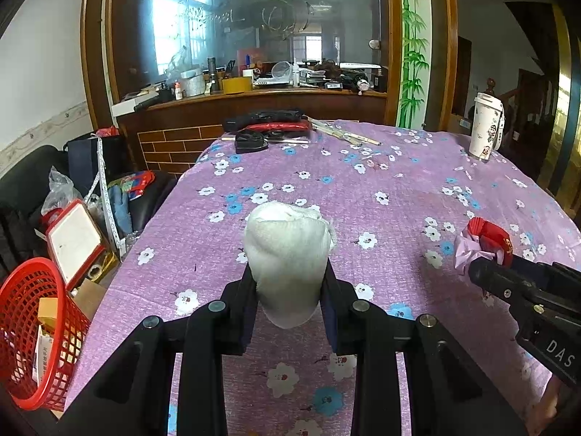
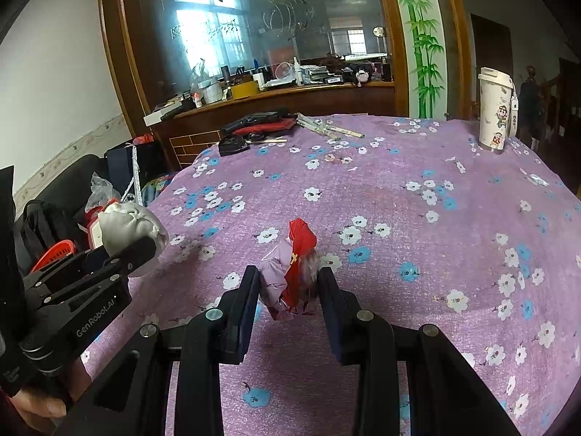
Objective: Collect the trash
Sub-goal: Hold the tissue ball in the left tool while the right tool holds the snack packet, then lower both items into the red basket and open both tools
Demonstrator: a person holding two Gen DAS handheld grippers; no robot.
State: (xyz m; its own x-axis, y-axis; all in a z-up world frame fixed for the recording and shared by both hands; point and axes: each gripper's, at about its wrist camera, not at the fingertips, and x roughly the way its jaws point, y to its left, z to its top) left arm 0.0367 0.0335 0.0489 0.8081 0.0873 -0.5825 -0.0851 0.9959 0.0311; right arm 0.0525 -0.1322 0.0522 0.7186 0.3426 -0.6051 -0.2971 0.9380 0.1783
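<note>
Left gripper point(image 1: 288, 283) pinches white wad point(image 1: 287, 254) | right gripper point(image 2: 288, 287) pinches red-pink wrapper point(image 2: 292, 272) | step: both lifted over table point(image 1: 399, 189) | next: carry to red basket point(image 1: 32, 334), 8 o'clock, release

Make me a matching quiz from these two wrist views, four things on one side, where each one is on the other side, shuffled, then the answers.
Things:
1. white paper wad
2. red and lilac wrapper
3. red basket
4. white tumbler

Places:
A. beside the table, off its left edge
B. clamped in the left claw
C. standing at the table's far right corner
D. clamped in the right claw

Pairs: 1-B, 2-D, 3-A, 4-C
</note>
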